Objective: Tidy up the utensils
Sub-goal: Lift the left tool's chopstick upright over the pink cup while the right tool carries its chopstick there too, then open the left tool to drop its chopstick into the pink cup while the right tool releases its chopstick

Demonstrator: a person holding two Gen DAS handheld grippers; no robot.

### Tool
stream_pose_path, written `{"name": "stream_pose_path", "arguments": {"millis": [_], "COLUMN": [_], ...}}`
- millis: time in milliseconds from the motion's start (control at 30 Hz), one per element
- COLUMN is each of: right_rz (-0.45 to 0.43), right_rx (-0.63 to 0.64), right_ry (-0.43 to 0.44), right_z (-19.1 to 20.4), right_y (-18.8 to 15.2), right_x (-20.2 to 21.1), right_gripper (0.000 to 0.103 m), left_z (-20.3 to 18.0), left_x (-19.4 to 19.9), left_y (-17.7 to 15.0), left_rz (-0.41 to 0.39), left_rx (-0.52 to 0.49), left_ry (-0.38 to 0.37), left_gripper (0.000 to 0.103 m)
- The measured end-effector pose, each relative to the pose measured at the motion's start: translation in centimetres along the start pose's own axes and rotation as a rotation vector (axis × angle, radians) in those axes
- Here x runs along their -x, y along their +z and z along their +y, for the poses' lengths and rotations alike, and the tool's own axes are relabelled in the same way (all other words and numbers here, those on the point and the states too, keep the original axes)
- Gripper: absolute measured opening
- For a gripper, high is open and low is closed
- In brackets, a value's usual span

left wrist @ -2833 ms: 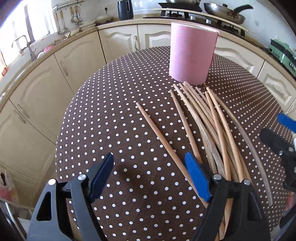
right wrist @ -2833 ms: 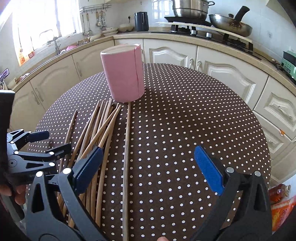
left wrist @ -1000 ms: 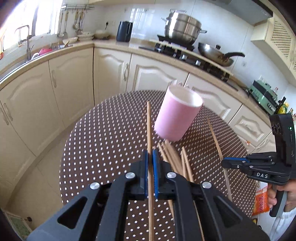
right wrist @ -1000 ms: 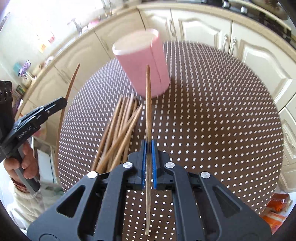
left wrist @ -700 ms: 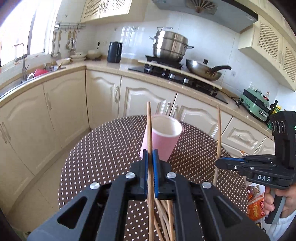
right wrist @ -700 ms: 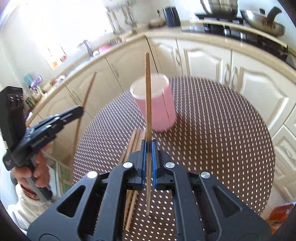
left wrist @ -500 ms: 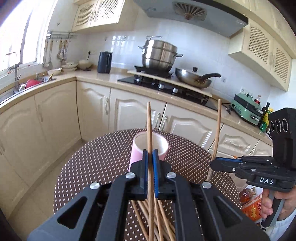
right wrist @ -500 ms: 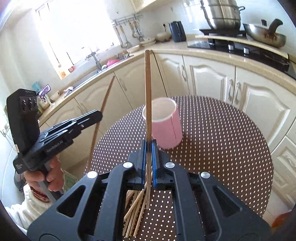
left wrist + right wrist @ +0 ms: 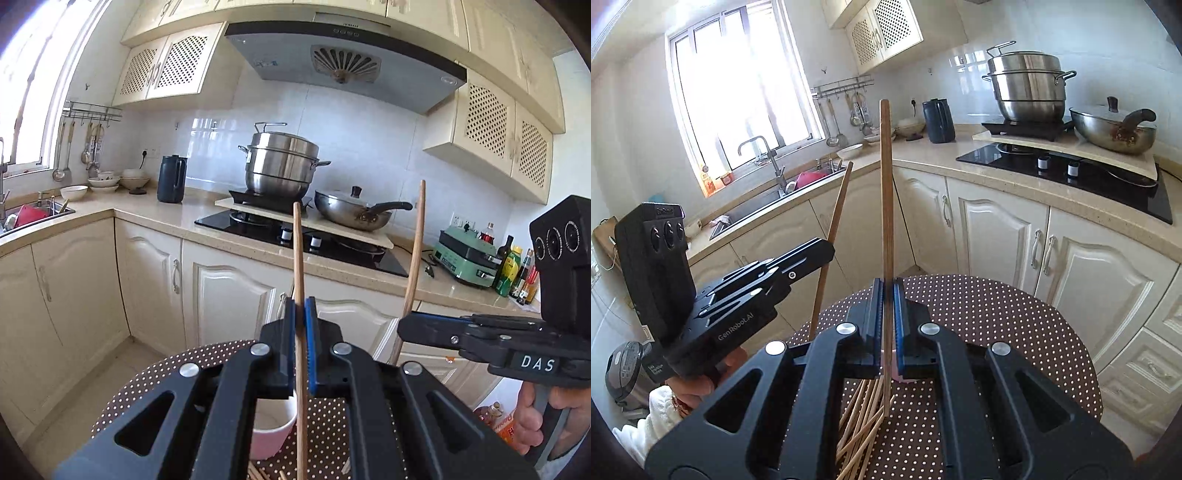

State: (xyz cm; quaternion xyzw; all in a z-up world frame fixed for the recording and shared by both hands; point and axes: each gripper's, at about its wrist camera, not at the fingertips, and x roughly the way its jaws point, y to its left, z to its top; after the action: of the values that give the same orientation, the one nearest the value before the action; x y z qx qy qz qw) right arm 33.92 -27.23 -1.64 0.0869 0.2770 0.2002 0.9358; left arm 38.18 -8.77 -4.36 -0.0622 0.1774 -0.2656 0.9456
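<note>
My left gripper [image 9: 301,314] is shut on a wooden chopstick [image 9: 297,258] and holds it upright, high above the table. My right gripper [image 9: 886,295] is shut on another wooden chopstick [image 9: 885,184], also upright. Each gripper shows in the other's view: the right one [image 9: 406,326] with its chopstick [image 9: 415,251], the left one [image 9: 827,253] with its chopstick [image 9: 833,236]. The pink cup [image 9: 271,430] stands on the dotted table [image 9: 997,314] below, mostly hidden behind the jaws. Several loose chopsticks [image 9: 862,424] lie on the table in front of it.
Cream cabinets [image 9: 221,295] and a counter curve behind the table. A steel steamer pot [image 9: 282,168], a pan [image 9: 351,212] and a dark kettle [image 9: 171,179] stand on the counter. A sink [image 9: 783,192] lies under the window.
Both grippers closed on a chopstick each, lifted them off the table and tilted them upright. Over the last second both have kept rising, so the cup sinks low in view.
</note>
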Motion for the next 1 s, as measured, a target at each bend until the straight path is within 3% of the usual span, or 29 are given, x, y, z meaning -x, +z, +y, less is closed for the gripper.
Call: {"name": "stream_pose_path", "arguments": {"millis": [367, 500, 667, 1000], "right_rz": [-0.097, -0.103, -0.096, -0.032], "right_rx": [0.017, 0.019, 0.020, 0.026], "right_ry": [-0.027, -0.031, -0.043, -0.039], "right_z": [0.1, -0.1, -0.4, -0.4], "right_y": [3.1, 3.3, 2.9, 0.7], "right_x": [-2.6, -3.9, -5.6, -8.3], "right_gripper": [0.006, 0.006, 0.006, 0.006], "left_z": [1.7, 2.2, 2.3, 3.2], "left_x": [-2.9, -3.8, -4.7, -5.6], "left_y": [0.7, 0.4, -0.6, -3.9], "left_rz": [-0.246, -0.288, -0.301, -0.227], "left_rx": [0.044, 0.045, 0.018, -0.001], "left_ry": [0.076, 0.121, 0.158, 0.187], "left_gripper": [0.005, 0.005, 0.005, 0.005]}}
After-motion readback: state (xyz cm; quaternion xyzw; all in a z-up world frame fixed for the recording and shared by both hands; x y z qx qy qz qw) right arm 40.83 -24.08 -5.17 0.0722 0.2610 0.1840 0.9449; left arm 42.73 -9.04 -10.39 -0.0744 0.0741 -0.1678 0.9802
